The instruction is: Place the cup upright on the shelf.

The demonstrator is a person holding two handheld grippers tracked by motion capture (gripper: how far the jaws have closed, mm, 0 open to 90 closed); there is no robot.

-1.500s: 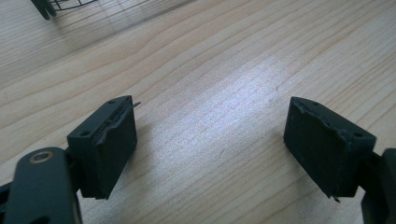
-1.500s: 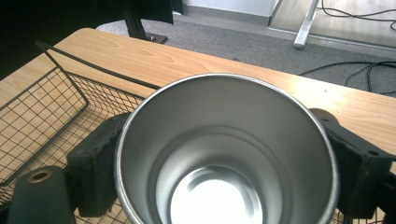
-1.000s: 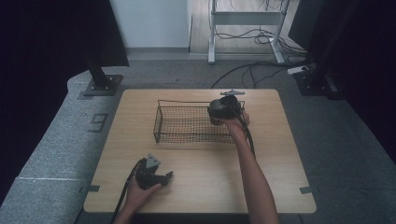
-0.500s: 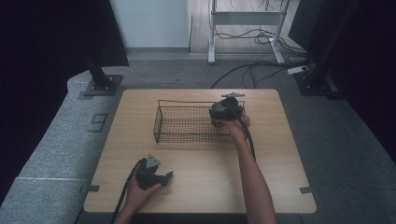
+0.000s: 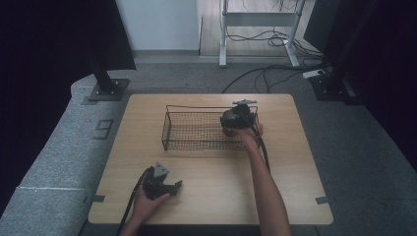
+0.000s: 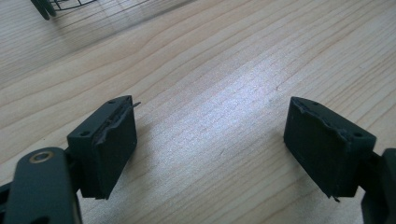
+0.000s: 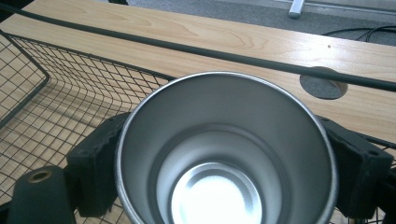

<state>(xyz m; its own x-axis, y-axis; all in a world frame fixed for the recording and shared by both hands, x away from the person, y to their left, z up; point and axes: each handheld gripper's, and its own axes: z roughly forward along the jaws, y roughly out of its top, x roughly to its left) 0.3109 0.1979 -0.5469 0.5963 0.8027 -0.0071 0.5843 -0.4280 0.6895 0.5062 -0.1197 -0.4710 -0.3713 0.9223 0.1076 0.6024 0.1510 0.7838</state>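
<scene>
A black wire basket stands on the wooden table, behind its middle. My right gripper hangs over the basket's right end. In the right gripper view it is shut on a steel cup, one jaw on each side of the cup's wall. The cup is upright and empty, with the basket mesh below and to its left. My left gripper rests near the table's front left. Its jaws stand wide open over bare wood, and a basket corner shows far off.
A round cable hole is set in the table behind the basket. A dark bar or cable crosses the right gripper view. Beyond the table lie grey floor, stand bases and loose cables.
My right gripper with the cup has dropped slightly, closer to the basket's right end. The left gripper has stayed in place.
</scene>
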